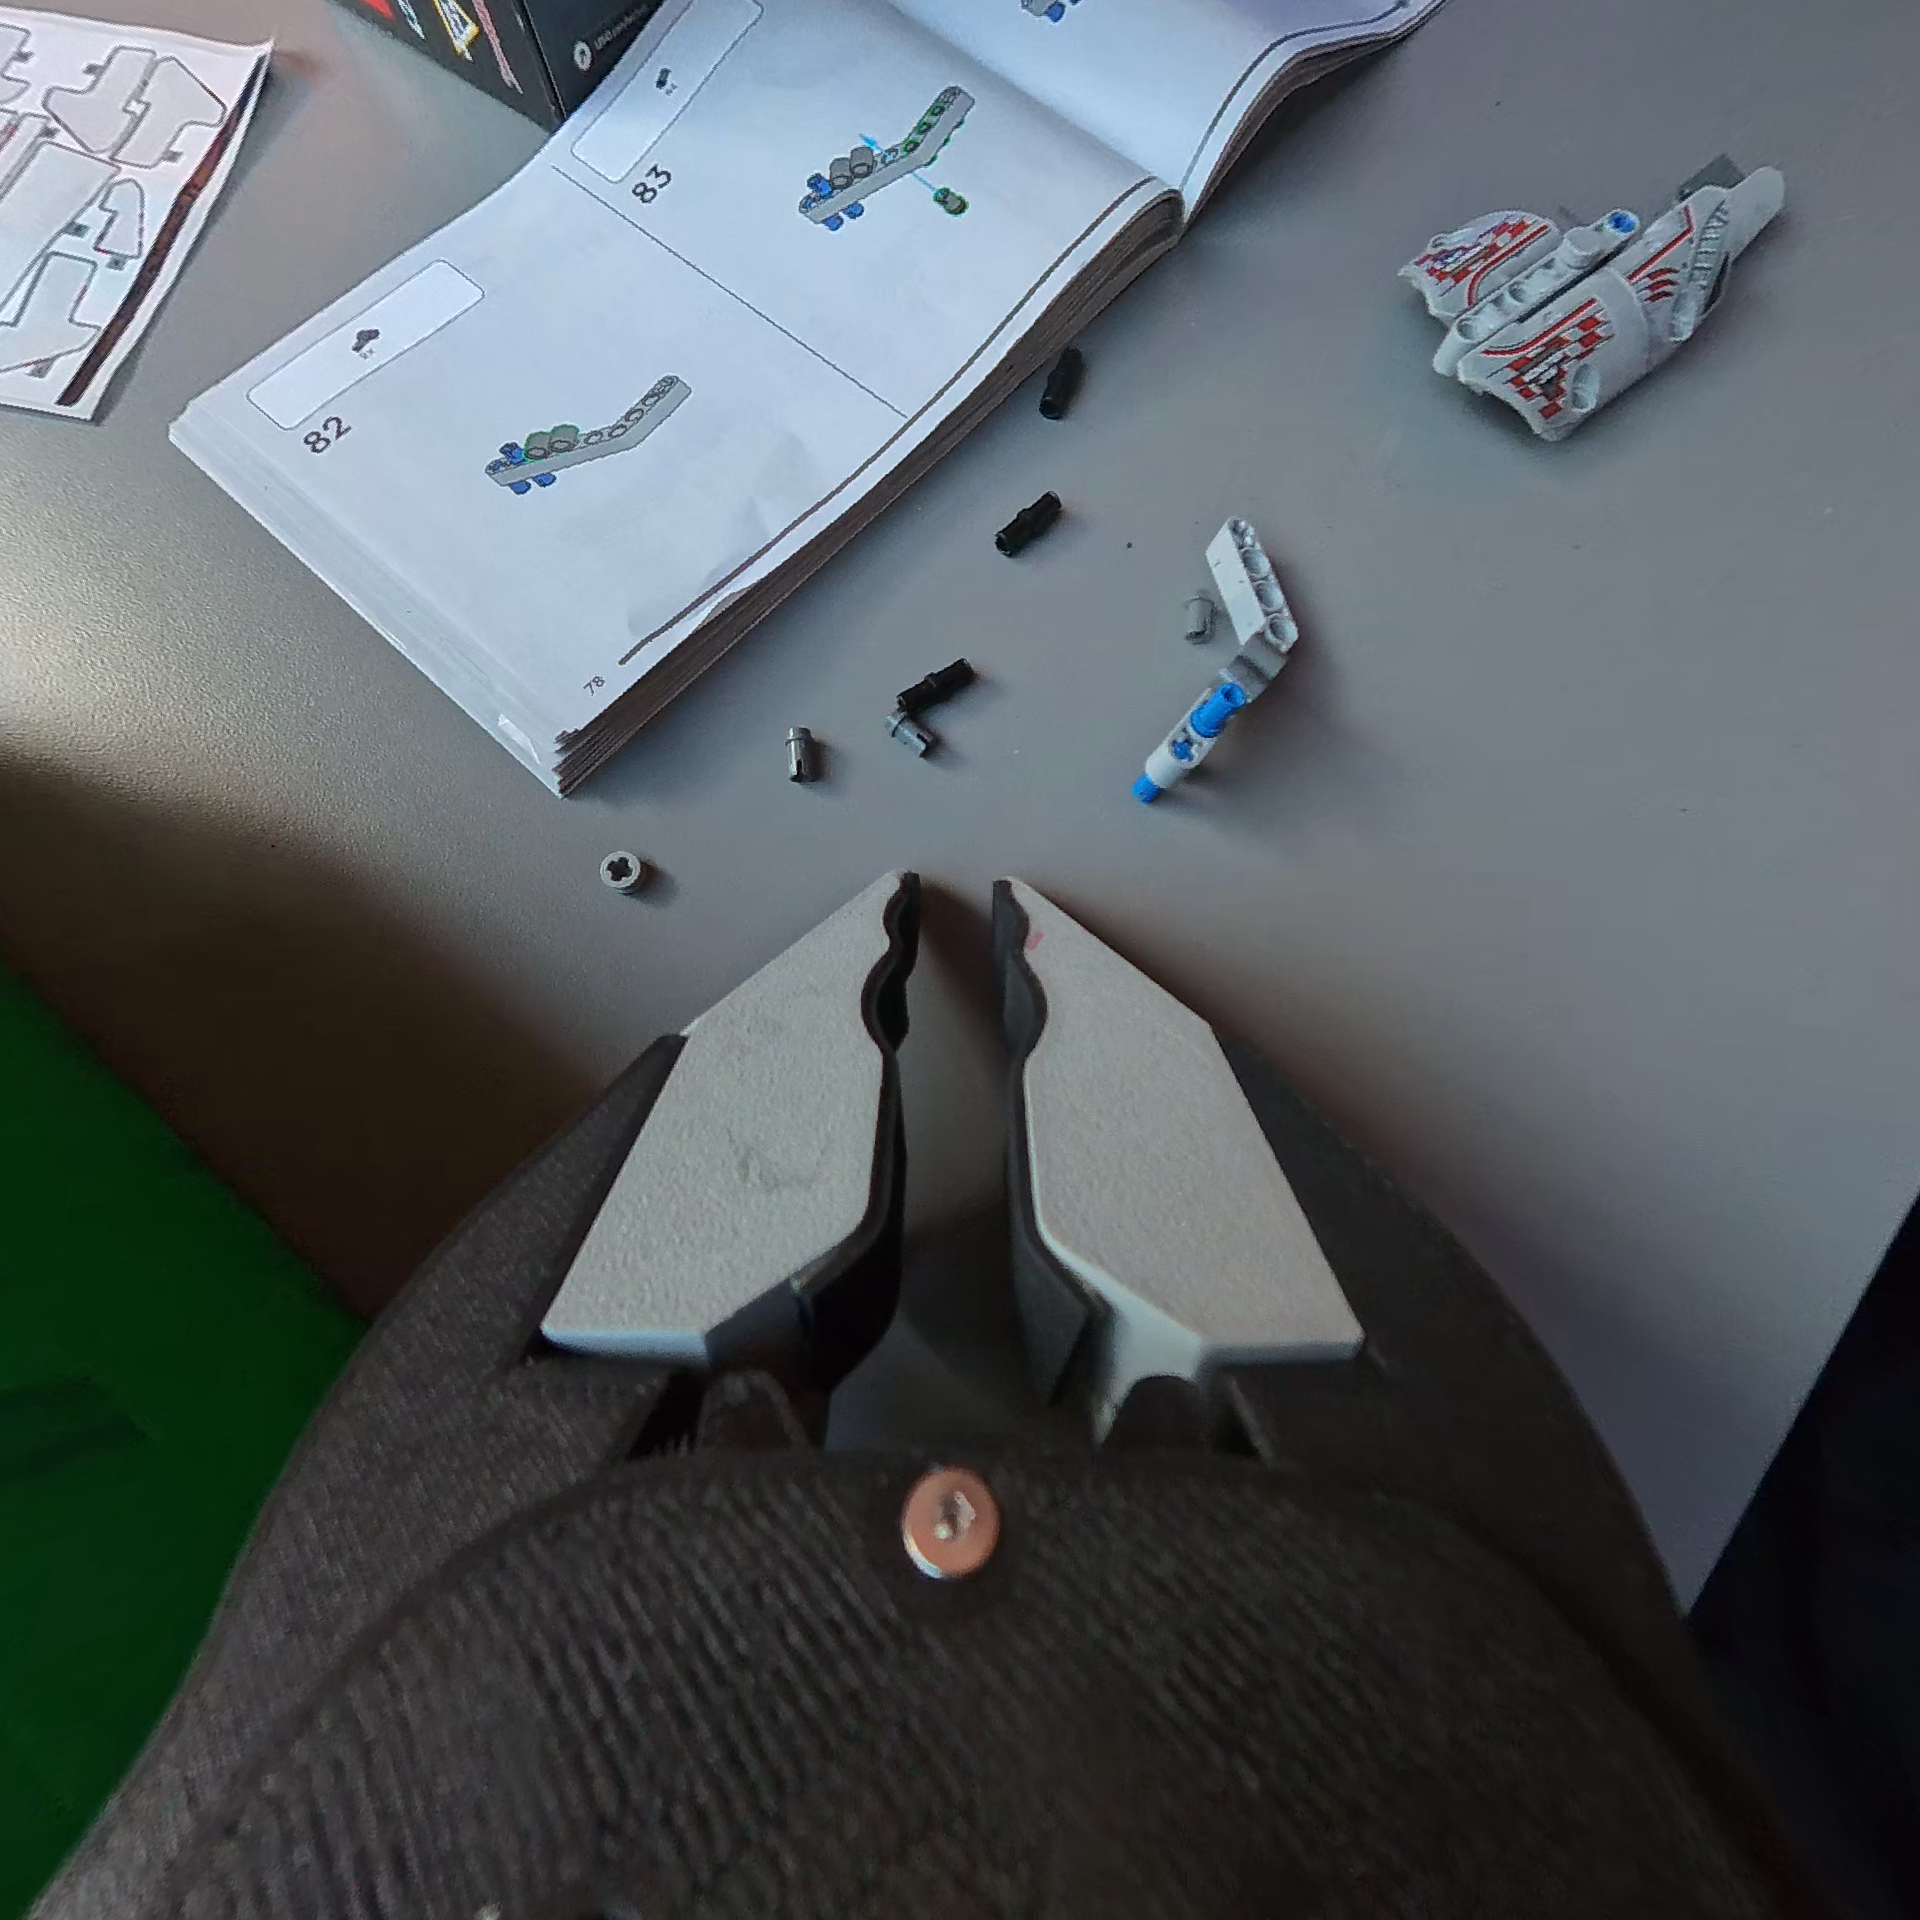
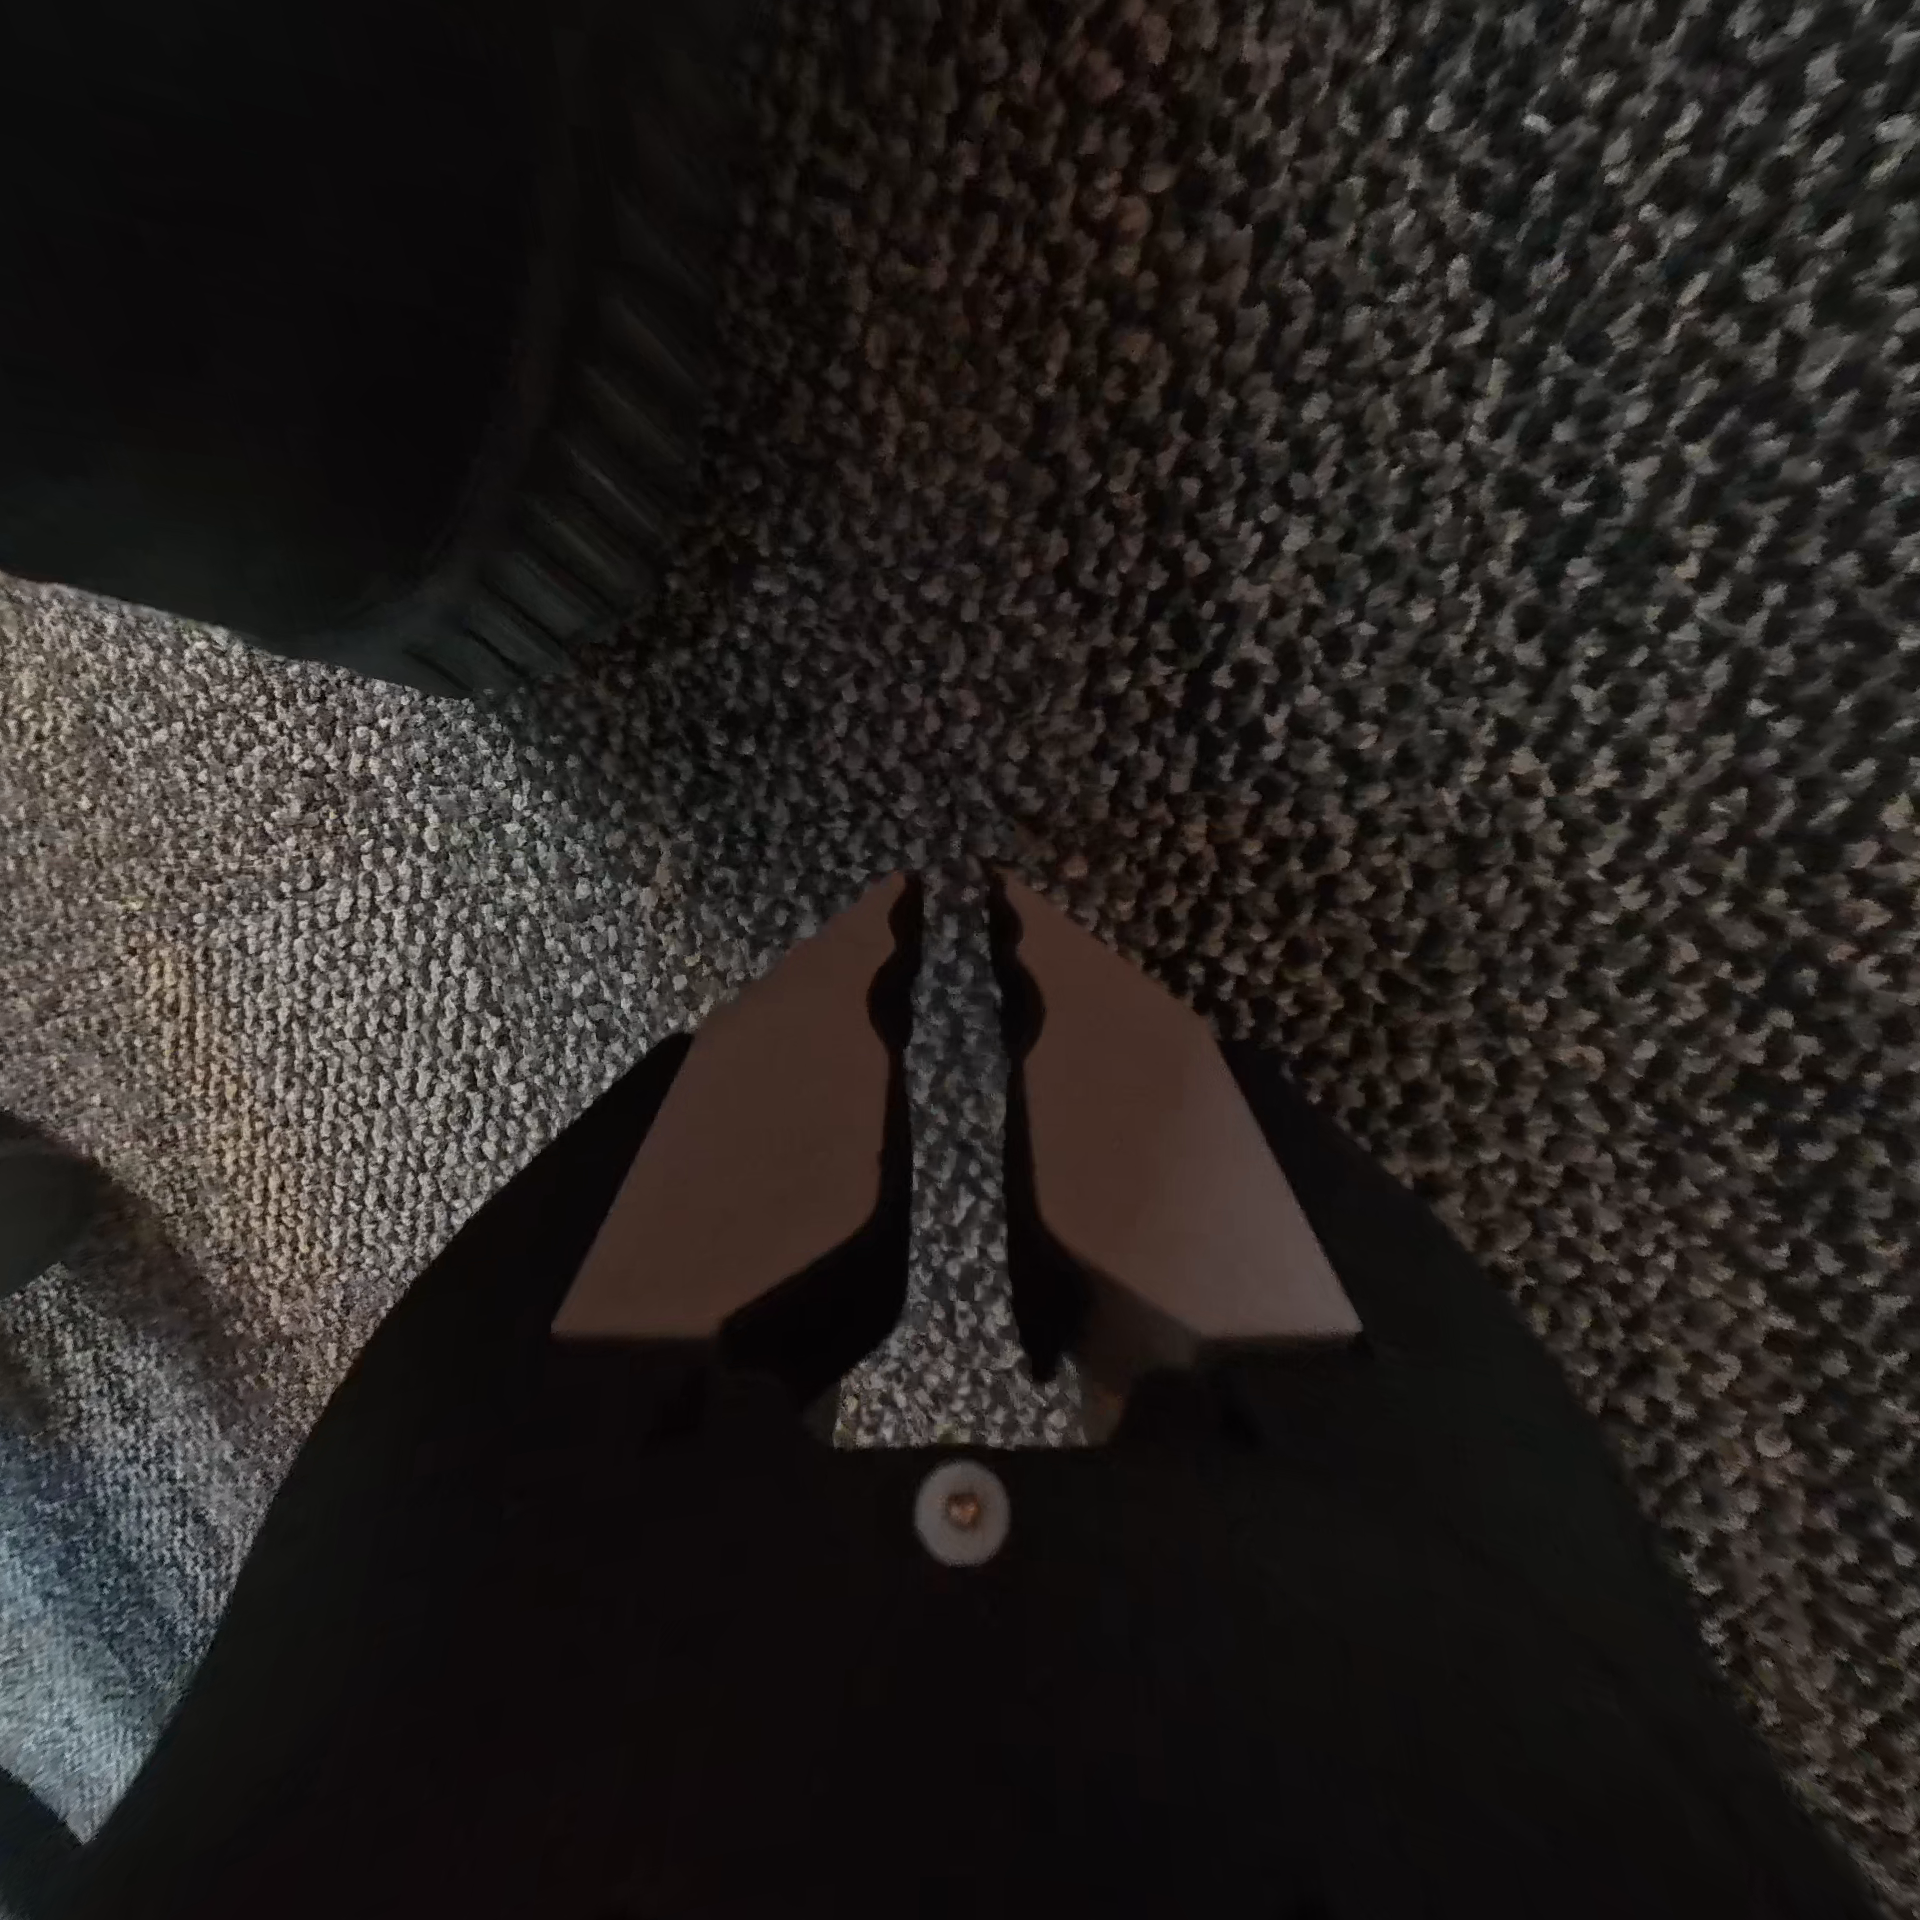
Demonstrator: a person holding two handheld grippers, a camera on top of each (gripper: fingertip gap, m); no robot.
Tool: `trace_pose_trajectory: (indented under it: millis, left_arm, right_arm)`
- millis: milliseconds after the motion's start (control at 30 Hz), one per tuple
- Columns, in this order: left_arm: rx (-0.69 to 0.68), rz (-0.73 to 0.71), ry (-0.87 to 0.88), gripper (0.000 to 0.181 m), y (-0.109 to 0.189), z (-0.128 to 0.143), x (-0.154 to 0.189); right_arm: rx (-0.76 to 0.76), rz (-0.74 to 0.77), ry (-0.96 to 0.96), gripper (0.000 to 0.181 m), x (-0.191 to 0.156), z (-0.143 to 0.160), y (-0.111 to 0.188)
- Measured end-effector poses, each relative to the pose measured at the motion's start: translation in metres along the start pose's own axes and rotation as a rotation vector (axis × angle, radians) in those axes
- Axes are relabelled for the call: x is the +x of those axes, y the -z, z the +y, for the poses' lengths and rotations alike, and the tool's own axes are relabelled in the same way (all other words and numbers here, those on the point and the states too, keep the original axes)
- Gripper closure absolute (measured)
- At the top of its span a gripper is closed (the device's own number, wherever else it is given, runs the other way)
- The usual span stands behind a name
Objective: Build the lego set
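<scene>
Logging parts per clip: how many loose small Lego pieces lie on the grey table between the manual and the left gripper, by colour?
Black pins: 3
Grey small pieces: 4
Total: 7
The bent grey beam with blue pins and the stickered assembly are left out.
</scene>
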State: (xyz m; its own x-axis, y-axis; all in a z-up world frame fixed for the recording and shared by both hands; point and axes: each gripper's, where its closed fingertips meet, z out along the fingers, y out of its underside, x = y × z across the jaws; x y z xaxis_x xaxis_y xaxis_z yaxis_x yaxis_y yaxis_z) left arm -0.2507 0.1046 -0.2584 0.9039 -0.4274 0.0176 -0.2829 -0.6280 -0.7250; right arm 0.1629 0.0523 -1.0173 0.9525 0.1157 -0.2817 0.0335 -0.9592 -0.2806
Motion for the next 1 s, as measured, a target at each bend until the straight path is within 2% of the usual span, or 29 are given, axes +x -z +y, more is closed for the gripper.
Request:
trace_pose_trajectory:
  millis: [200,600,1000]
  left_arm:
    - [0.0,0.001,0.001,0.17,0.0,0.0,0.0]
    - [0.0,0.004,0.006,0.17,0.0,0.0,0.0]
    - [0.0,0.004,0.007,0.17,-0.001,0.0,0.0]
  right_arm:
    - [-0.001,0.037,0.017,0.169,0.011,0.0,0.002]
    - [-0.112,0.047,0.309,0.172,0.01,0.0,-0.009]
    - [-0.127,0.083,0.324,0.18,0.014,-0.002,-0.01]
